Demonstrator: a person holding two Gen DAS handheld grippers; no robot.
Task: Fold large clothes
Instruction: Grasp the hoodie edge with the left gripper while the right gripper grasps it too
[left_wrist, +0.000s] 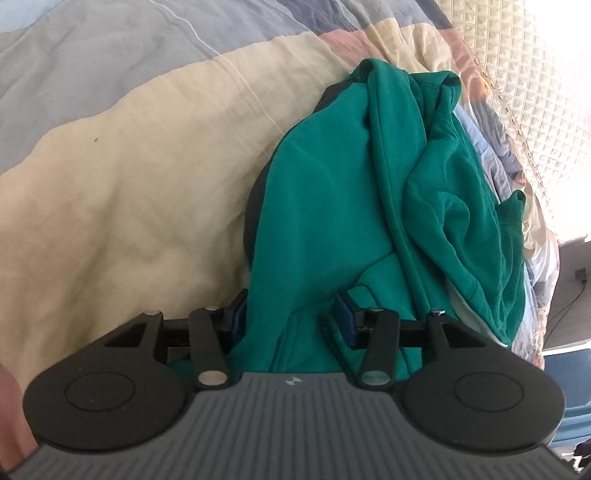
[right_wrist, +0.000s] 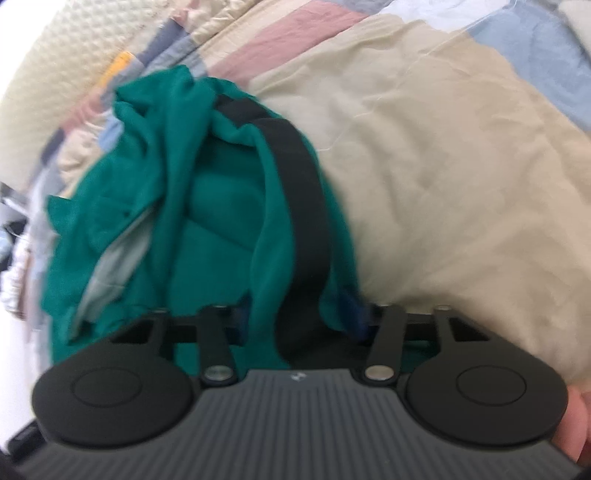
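1. Green garment (left_wrist: 325, 206) lies bunched on the patchwork quilt (left_wrist: 122, 177).
2. Left gripper (left_wrist: 291, 325) and right gripper (right_wrist: 301, 317) each pinch its near edge.
3. Risk: thick folds could slip out when lifted.

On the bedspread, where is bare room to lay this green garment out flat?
The cream patch of the bedspread left of the green garment in the left wrist view is bare. Toward the quilted white cover beyond the garment it is crowded with bunched fabric.
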